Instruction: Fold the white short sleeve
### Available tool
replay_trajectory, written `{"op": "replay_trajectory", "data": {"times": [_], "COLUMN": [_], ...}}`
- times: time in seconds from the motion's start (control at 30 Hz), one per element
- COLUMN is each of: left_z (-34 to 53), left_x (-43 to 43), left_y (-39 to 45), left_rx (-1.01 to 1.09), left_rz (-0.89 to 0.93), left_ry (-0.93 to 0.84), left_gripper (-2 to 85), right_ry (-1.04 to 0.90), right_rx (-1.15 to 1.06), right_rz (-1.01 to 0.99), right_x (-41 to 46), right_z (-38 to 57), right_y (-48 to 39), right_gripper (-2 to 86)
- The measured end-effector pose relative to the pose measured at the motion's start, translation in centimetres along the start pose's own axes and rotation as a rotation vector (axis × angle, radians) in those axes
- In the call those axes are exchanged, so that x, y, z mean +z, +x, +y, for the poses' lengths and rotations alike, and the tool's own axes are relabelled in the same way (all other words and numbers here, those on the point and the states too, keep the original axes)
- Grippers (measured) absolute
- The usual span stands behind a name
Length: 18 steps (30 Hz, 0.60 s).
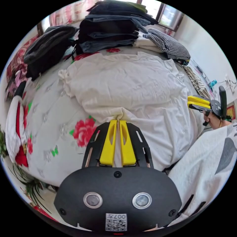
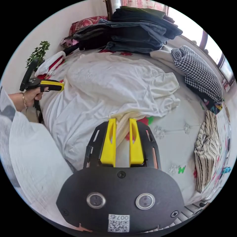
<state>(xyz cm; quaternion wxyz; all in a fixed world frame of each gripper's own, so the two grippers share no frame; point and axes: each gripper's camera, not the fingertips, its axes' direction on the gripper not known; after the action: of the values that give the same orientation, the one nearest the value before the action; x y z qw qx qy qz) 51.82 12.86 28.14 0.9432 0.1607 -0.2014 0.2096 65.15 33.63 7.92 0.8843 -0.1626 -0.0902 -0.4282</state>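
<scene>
White short sleeve [image 1: 128,84] spread across flowered bed [image 1: 49,118]; left claw [image 1: 118,121] pinching its bunched edge, right claw [image 2: 122,120] parted around another fold.

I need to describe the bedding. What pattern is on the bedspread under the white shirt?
White bedspread with red flowers and green butterflies, clearest in the left gripper view.

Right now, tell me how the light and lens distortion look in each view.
Left gripper view: even daylight, the window blown out behind the clothes pile; fisheye bends the bed's edges. Right gripper view: soft light, white shirt sharp with faint crease shadows, window overexposed at the rim.
</scene>
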Motion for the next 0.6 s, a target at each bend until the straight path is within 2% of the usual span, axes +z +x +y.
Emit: {"op": "replay_trajectory", "data": {"times": [0.13,0.23,0.3,0.37,0.47,0.6], "left_z": [-8.7,-14.1,-15.2,-13.8,-8.3,0.7], "left_x": [1.5,0.9,-1.3,-4.1,-5.9,-6.4], "left_y": [-2.0,-4.7,-5.6,-6.3,-6.1,-4.8], "left_rx": [0.072,-0.069,-0.134,-0.201,-0.199,-0.144], "left_rz": [-0.081,-0.166,-0.131,-0.095,-0.044,-0.003], "left_ry": [-0.036,-0.086,-0.003,0.097,0.142,0.090], "left_gripper": [-0.5,-0.6,-0.8,-0.9,-0.7,0.7], "right_ry": [-0.027,-0.091,-0.005,0.079,0.168,0.098], "right_rx": [0.033,0.178,0.267,0.311,0.277,0.128], "right_rz": [0.075,0.170,0.183,0.163,0.051,-0.108], "right_x": [1.6,1.7,-0.6,-2.7,-4.9,-5.6], "right_z": [-6.2,-10.7,-11.6,-10.6,-6.1,1.6], "right_y": [4.0,8.2,9.9,10.2,8.1,1.1], "right_gripper": [3.1,2.2,1.6,1.4,2.1,4.2]}}
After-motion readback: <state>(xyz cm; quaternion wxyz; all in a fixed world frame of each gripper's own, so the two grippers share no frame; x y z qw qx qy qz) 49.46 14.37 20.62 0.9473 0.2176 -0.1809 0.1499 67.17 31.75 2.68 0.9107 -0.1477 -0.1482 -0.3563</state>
